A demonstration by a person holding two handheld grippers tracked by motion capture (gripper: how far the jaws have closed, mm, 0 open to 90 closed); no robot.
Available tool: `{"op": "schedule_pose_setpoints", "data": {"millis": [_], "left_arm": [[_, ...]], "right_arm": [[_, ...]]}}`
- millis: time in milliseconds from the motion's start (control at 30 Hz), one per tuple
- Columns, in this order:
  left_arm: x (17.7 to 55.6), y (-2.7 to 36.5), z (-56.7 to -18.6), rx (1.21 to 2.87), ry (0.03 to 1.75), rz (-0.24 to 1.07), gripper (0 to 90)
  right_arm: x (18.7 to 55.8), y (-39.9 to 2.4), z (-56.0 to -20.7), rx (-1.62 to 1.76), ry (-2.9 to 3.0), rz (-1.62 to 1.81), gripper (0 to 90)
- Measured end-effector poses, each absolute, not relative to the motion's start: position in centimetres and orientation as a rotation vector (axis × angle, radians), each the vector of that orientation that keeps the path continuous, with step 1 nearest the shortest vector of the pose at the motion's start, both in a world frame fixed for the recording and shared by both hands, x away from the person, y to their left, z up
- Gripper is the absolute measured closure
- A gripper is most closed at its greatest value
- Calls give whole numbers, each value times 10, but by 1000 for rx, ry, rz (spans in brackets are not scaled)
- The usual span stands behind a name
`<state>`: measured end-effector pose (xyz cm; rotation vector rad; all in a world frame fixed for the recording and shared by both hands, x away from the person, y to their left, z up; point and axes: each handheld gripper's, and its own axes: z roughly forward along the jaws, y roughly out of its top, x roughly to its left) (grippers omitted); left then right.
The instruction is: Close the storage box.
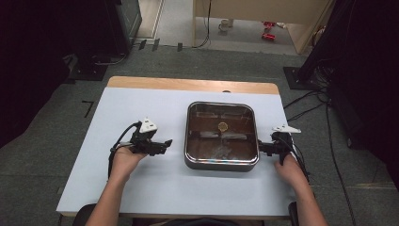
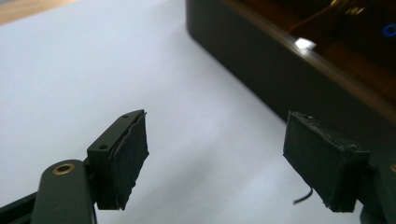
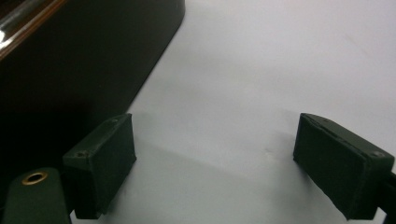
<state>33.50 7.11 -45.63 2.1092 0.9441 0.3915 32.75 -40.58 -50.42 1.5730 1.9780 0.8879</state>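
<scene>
High view: one pot point(image 1: 221, 162), two grippers.
Square, dark, glass-lidded; left gripper point(image 1: 165, 145) and right gripper point(image 1: 260, 149) both gape wide, empty.

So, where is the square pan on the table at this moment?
In the high view the square pan sits right of centre on the white table, between the two tongs: the left tongs stand apart from it, the right tongs beside its right wall.

High view above my side, facing forward and down, far off, my gripper views low and close, both sharing the pan point(image 1: 221, 162) wall and table point(image 1: 141, 188).
</scene>
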Motion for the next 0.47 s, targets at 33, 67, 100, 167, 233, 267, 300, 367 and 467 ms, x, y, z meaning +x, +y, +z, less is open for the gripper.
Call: {"op": "schedule_pose_setpoints", "data": {"millis": [33, 67, 100, 167, 233, 267, 300, 367, 467], "left_arm": [[334, 72, -459, 2109, 947, 388, 219], [333, 73, -463, 2117, 955, 385, 219], [332, 73, -466, 2121, 957, 385, 219], [331, 73, -473, 2140, 964, 375, 220], [331, 72, -478, 2173, 973, 357, 220], [331, 71, -480, 2187, 973, 356, 218], [330, 69, -482, 2207, 973, 353, 217], [330, 67, -484, 2228, 967, 344, 213], [329, 66, -486, 2234, 966, 335, 215]], "right_arm": [[328, -406, -504, 1573, 1978, 888, 124], [327, -406, -504, 1573, 1978, 888, 124], [327, -406, -504, 1574, 1977, 888, 124], [328, -406, -504, 1574, 1977, 889, 124], [327, -406, -504, 1574, 1977, 889, 124], [327, -406, -504, 1574, 1977, 889, 124], [328, -406, -504, 1574, 1977, 889, 124], [328, -406, -504, 1574, 1977, 889, 124], [328, -406, -504, 1574, 1977, 889, 124]]}}
